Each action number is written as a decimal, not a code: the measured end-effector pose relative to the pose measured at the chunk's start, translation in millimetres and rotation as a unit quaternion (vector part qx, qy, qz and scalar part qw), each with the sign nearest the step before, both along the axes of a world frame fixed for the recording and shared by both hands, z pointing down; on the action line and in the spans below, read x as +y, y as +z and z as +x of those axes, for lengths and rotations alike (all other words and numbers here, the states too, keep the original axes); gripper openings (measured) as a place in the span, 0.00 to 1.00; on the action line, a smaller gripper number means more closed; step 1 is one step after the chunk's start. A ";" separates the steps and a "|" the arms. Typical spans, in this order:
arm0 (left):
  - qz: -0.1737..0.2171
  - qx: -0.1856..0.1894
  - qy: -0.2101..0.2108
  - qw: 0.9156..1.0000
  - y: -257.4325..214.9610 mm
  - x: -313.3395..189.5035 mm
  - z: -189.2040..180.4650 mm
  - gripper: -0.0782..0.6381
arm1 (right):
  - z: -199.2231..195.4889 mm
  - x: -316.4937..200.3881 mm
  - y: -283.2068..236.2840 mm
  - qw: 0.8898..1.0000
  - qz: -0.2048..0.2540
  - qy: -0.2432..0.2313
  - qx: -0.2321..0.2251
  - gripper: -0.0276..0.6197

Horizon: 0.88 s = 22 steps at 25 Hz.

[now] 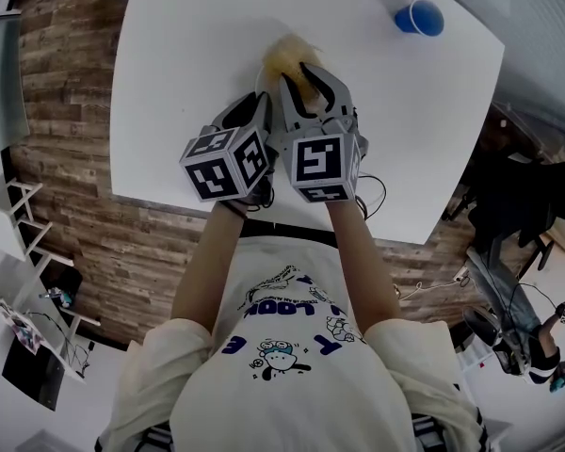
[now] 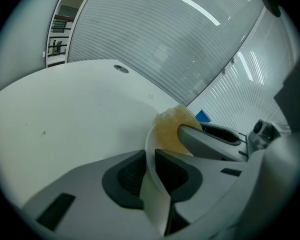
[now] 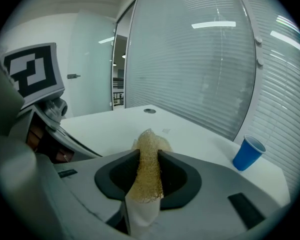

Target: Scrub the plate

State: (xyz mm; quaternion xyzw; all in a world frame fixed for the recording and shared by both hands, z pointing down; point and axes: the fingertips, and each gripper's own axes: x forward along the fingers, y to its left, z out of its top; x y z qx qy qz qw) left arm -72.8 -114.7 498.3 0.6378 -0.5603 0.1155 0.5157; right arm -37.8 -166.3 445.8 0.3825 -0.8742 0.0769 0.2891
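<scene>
Room: wood-plank floor (image 1: pixel 66 73), ribbed blinds (image 3: pixel 200 69) behind the far edge. White worktop (image 1: pixel 188 55), mostly bare.

Containers: one blue cup (image 1: pixel 419 17), upright near the worktop's far right corner, well apart from the work. What it holds cannot be made out.

Plate (image 2: pixel 151 199): white, hard to tell from the worktop in the head view. In the left gripper view its thin rim stands on edge between the pads, the plate tilted up off the surface. Position: mid-worktop, just ahead of the person.

Left tongs (image 1: pixel 256 102): clenched on the plate rim, pads pressing both faces.

Scrubber (image 3: pixel 147 166): tan, coarse mesh, fibrous. Pinched between the pads of the right tongs (image 1: pixel 306 88), with a tuft sticking out beyond the tips. In the left gripper view it lies against the plate's inner face at the far rim. A white edge shows below it in the right gripper view; cannot tell whether that is the plate.

Pose: both forearms bare and reaching forward from a cream T-shirt (image 1: pixel 301 365). Wrists are close together, marker cubes side by side and nearly touching. Both tongs point away from the body and converge on the plate.
</scene>
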 end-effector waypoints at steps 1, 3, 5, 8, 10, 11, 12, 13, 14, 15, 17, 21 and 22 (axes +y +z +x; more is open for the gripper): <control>0.000 0.000 -0.001 1.000 0.0 -0.1 0.0 0.22 | -2.0 3.3 0.4 1.000 -0.004 -0.002 -0.003 0.20; 0.000 0.002 -0.003 1.000 0.0 -0.2 -0.4 0.22 | -4.0 10.4 1.8 1.000 -0.015 -0.007 -0.009 0.20; -0.001 0.004 -0.006 1.000 -0.1 0.2 -1.1 0.22 | -4.1 17.7 3.4 0.999 -0.029 -0.011 -0.014 0.20; -0.003 0.010 -0.012 1.000 0.2 0.0 -2.1 0.22 | -3.7 26.8 4.9 0.999 -0.044 -0.020 -0.019 0.20; -0.003 0.012 -0.016 1.000 0.5 -1.1 -2.5 0.22 | -3.1 30.1 4.3 0.998 -0.051 -0.021 -0.023 0.20; -0.003 0.013 -0.017 1.000 0.7 -1.5 -2.4 0.22 | -2.4 31.1 4.0 0.998 -0.055 -0.020 -0.025 0.20; -0.002 0.012 -0.017 1.000 0.8 -1.6 -2.0 0.22 | -1.4 31.9 3.9 0.998 -0.059 -0.019 -0.027 0.20; -0.002 0.012 -0.017 1.000 0.9 -1.6 -1.6 0.22 | -0.2 32.6 4.0 0.997 -0.062 -0.018 -0.029 0.20; -0.002 0.012 -0.016 1.000 1.0 -1.7 -1.3 0.21 | 0.7 33.1 4.1 0.997 -0.066 -0.017 -0.030 0.20; -0.001 0.011 -0.016 1.000 1.0 -1.9 -1.2 0.21 | 1.4 33.5 4.1 0.997 -0.068 -0.017 -0.030 0.20; -0.001 0.010 -0.017 1.000 1.0 -2.3 -0.9 0.21 | 2.6 34.3 4.0 0.997 -0.071 -0.017 -0.029 0.20; -0.001 0.009 -0.015 1.000 1.6 -3.3 1.2 0.21 | 6.6 35.1 3.6 0.997 -0.076 -0.012 -0.029 0.20; -0.001 0.009 -0.014 1.000 1.8 -3.5 1.6 0.21 | 7.9 35.2 3.1 0.997 -0.077 -0.010 -0.029 0.20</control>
